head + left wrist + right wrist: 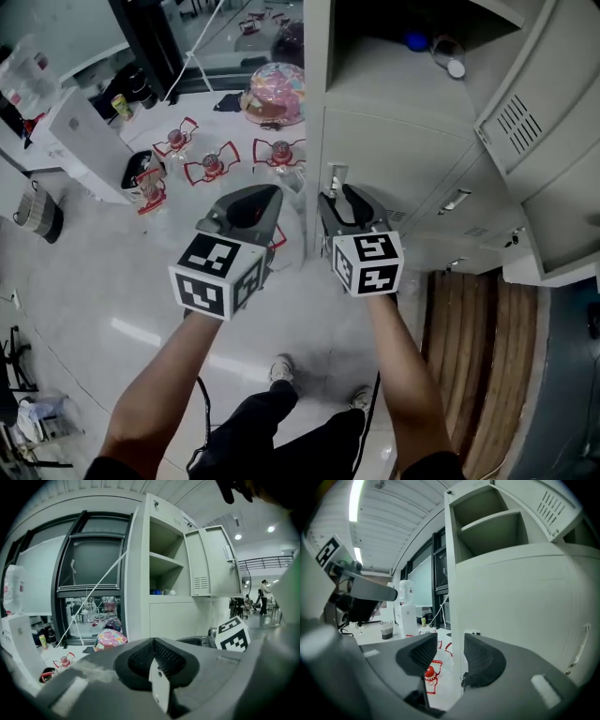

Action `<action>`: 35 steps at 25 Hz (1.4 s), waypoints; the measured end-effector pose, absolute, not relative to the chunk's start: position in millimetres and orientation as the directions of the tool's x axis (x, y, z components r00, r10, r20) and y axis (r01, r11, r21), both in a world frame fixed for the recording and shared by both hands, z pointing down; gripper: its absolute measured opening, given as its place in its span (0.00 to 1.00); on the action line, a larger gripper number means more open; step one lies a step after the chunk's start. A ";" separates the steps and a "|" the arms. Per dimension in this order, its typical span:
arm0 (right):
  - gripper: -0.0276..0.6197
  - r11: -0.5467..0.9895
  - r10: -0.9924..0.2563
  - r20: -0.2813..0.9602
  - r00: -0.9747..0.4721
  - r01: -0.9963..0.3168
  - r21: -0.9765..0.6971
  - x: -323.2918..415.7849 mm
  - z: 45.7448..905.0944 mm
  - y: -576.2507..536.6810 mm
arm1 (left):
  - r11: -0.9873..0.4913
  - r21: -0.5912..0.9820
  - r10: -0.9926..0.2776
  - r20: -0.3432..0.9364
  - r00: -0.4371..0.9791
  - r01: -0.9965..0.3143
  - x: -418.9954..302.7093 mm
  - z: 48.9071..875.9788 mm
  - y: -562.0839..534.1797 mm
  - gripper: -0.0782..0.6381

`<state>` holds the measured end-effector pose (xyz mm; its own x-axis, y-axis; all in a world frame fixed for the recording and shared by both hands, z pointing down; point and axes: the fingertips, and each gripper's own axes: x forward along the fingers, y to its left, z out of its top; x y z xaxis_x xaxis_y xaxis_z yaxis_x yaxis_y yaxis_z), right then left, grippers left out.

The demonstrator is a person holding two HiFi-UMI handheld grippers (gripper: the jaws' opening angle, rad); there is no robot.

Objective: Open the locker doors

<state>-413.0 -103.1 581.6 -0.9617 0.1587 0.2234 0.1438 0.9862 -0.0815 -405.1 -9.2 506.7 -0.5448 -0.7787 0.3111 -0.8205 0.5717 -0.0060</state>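
A grey locker bank fills the right of the head view. Its top compartment [394, 37] stands open, with the door [534, 94] swung out to the right. The door below [403, 141] is closed and has a small metal tab [337, 174] at its left edge. My right gripper [336, 199] is just below that tab, open. In the right gripper view the closed door's edge and the tab [472, 633] show in the gap of my right gripper [451, 656], with no pad pressing on them. My left gripper [267, 192] is beside it on the left, shut and empty; the left gripper view shows its jaws together [154, 653].
Red-and-white bottle-like items [211, 167] and a colourful round bag [275, 92] lie on the floor left of the lockers. A white unit [84, 141] and a basket [37, 214] stand further left. A blue object [415, 41] sits in the open compartment. Lower doors carry handles [457, 200].
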 end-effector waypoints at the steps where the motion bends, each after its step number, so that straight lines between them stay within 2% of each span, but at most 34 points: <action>1: 0.32 0.987 0.150 0.226 -0.963 0.133 -0.086 -418.4 589.5 -104.0 | 0.569 -0.008 -0.779 0.316 -0.542 -0.823 -408.3 511.6 -8.0 0.11; 8: 0.32 0.994 0.085 0.241 -0.967 0.064 -0.094 -457.8 634.1 -116.7 | 0.540 -0.034 -0.788 0.330 -0.520 -0.841 -423.6 539.6 -2.6 0.11; 17: 0.32 0.993 0.086 0.253 -0.964 0.063 -0.099 -484.9 644.2 -112.9 | 0.531 -0.034 -0.793 0.333 -0.511 -0.847 -440.9 555.4 7.9 0.11; 27: 0.32 0.995 0.075 0.289 -0.954 0.051 -0.089 -457.9 644.4 -103.8 | 0.522 0.020 -0.802 0.350 -0.483 -0.853 -425.1 559.7 11.4 0.11; 35: 0.28 0.994 0.081 0.314 -0.946 0.056 -0.089 -420.1 645.5 -97.3 | 0.536 0.053 -0.802 0.343 -0.489 -0.842 -393.9 556.1 9.5 0.11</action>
<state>-420.1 -97.3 645.5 -0.9458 0.0814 0.3143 0.0558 0.9944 -0.0894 -393.9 9.5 556.1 -0.4892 -0.8019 0.3430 -0.8423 0.5364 0.0528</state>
